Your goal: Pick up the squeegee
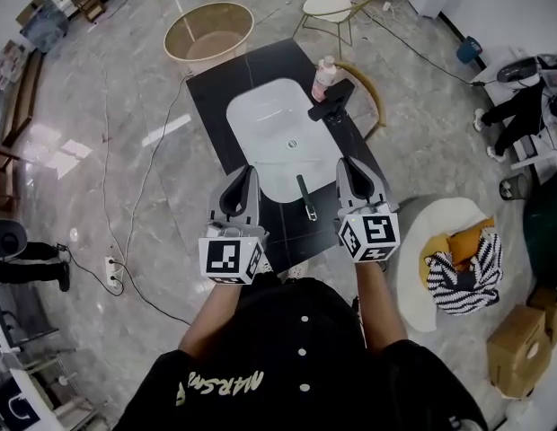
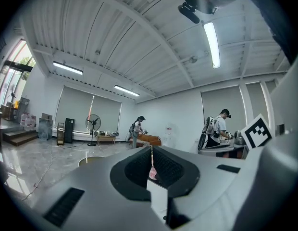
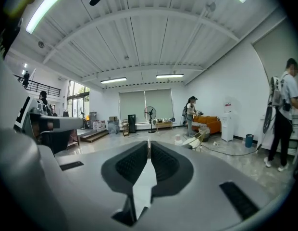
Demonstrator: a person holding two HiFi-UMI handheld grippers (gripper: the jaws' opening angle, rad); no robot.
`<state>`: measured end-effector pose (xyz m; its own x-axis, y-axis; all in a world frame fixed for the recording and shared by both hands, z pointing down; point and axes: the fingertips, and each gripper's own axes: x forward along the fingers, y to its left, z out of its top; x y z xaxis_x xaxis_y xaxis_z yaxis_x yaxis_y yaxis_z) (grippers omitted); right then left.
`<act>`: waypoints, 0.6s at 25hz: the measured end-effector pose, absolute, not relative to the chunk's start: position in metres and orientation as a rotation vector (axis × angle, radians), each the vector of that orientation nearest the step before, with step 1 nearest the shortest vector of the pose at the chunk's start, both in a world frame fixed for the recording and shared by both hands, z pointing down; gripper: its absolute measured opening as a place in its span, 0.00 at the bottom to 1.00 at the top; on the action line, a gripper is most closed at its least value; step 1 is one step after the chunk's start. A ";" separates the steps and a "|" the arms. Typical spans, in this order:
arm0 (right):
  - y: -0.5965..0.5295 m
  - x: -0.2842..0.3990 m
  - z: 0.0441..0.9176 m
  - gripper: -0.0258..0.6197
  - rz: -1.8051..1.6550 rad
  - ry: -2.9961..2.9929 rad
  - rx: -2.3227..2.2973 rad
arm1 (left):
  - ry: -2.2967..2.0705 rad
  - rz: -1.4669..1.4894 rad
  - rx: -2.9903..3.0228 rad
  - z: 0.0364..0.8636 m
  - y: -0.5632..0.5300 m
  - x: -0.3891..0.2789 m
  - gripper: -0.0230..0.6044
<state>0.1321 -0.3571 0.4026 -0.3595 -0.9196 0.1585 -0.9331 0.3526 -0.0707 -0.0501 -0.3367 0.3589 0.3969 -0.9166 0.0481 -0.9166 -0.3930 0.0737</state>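
Observation:
A black squeegee [image 1: 331, 100] with a wide head lies on the black table [image 1: 216, 97] at the far right of the white sink basin [image 1: 269, 133], next to a pink bottle [image 1: 323, 77]. A small dark green tool [image 1: 305, 197] rests at the basin's near edge, between my two grippers. My left gripper [image 1: 250, 176] is over the table's near left and is shut with nothing in it; in its own view the left gripper [image 2: 151, 149] points level into the room. My right gripper [image 1: 346, 164] hovers over the near right, shut and empty, well short of the squeegee. In its own view the right gripper [image 3: 149, 143] shows only the hall.
A round tub [image 1: 208, 30] and a wire chair [image 1: 331, 7] stand beyond the table. A white round seat with striped cloth [image 1: 458, 259] sits at the right, a cardboard box [image 1: 517, 348] beyond it. Cables and a power strip [image 1: 112, 272] lie on the floor at left.

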 end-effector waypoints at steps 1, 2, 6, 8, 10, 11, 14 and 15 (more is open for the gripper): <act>-0.361 0.128 0.411 0.04 0.248 -2.497 1.703 | -1.669 0.001 2.552 0.362 -0.338 -0.051 0.07; -0.365 0.123 0.421 0.05 0.269 -2.485 1.679 | -1.661 0.005 2.550 0.365 -0.339 -0.052 0.07; -0.378 0.103 0.470 0.12 0.396 -2.418 1.556 | -1.627 0.025 2.524 0.383 -0.342 -0.058 0.07; -0.386 0.097 0.501 0.15 0.478 -2.368 1.498 | -1.606 0.035 2.523 0.392 -0.346 -0.058 0.07; -0.392 0.093 0.535 0.18 0.570 -2.301 1.440 | -1.594 0.059 2.528 0.401 -0.349 -0.058 0.07; -0.393 0.091 0.554 0.21 0.622 -2.262 1.412 | -1.593 0.086 2.533 0.405 -0.348 -0.057 0.07; -0.391 0.089 0.606 0.25 0.760 -2.149 1.333 | -1.569 0.171 2.539 0.421 -0.340 -0.049 0.07; -0.391 0.088 0.620 0.26 0.790 -2.120 1.310 | -1.549 0.186 2.527 0.429 -0.338 -0.047 0.07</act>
